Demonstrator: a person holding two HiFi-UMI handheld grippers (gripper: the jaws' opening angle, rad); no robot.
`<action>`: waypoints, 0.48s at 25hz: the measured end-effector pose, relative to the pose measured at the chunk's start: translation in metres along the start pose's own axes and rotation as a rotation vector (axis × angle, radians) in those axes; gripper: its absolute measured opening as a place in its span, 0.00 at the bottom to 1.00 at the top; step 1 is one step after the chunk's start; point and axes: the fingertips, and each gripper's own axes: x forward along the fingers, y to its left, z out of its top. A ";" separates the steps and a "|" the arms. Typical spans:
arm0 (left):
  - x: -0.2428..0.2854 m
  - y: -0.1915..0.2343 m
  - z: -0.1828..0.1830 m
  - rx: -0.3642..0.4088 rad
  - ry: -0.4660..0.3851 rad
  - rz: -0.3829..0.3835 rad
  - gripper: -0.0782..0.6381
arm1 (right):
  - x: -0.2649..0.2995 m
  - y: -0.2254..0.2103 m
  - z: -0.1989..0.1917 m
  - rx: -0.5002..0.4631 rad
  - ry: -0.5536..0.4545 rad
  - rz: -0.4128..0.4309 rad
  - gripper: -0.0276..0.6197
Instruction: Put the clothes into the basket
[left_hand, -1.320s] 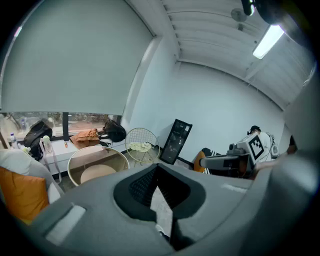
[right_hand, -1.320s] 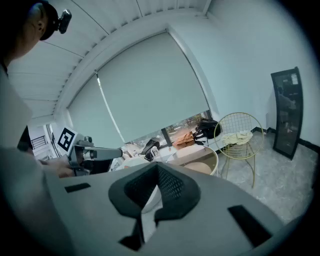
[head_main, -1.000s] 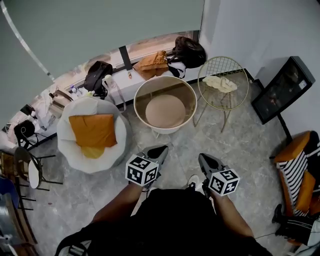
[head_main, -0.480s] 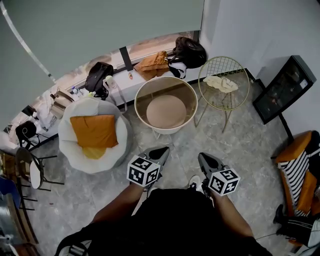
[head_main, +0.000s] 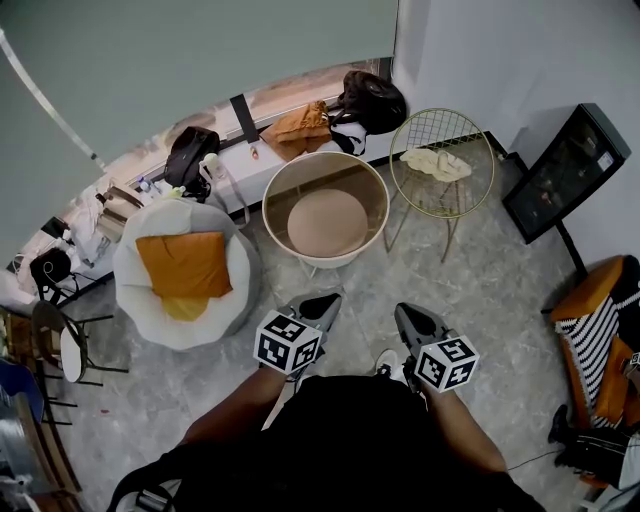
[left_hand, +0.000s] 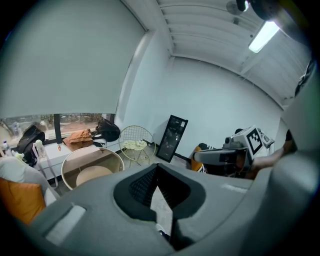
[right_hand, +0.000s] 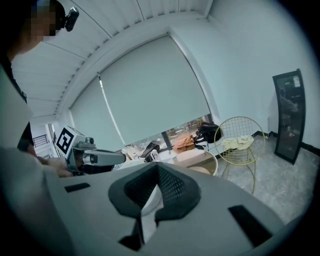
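A white round armchair (head_main: 236, 268) holding an orange cushion (head_main: 183, 262) sits left of the round basket (head_main: 320, 175) on the floor. Right of the basket is a gold wire chair (head_main: 447, 128). A pale yellow garment (head_main: 437, 165) lies on its seat, outside the basket. The left gripper (head_main: 325, 298) and right gripper (head_main: 405, 310) hover nearer, both jaws closed together on nothing.

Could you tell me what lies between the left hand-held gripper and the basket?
Only bare floor; the head view shows it between the left hand-held gripper and the basket.
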 end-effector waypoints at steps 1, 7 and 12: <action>0.003 -0.001 0.002 0.002 0.001 -0.002 0.11 | -0.001 -0.004 0.001 0.003 -0.002 -0.003 0.07; 0.033 -0.013 0.015 0.022 0.010 -0.016 0.11 | -0.009 -0.035 0.013 0.018 -0.022 -0.017 0.07; 0.066 -0.026 0.028 0.040 0.009 -0.025 0.11 | -0.018 -0.071 0.025 0.025 -0.042 -0.029 0.07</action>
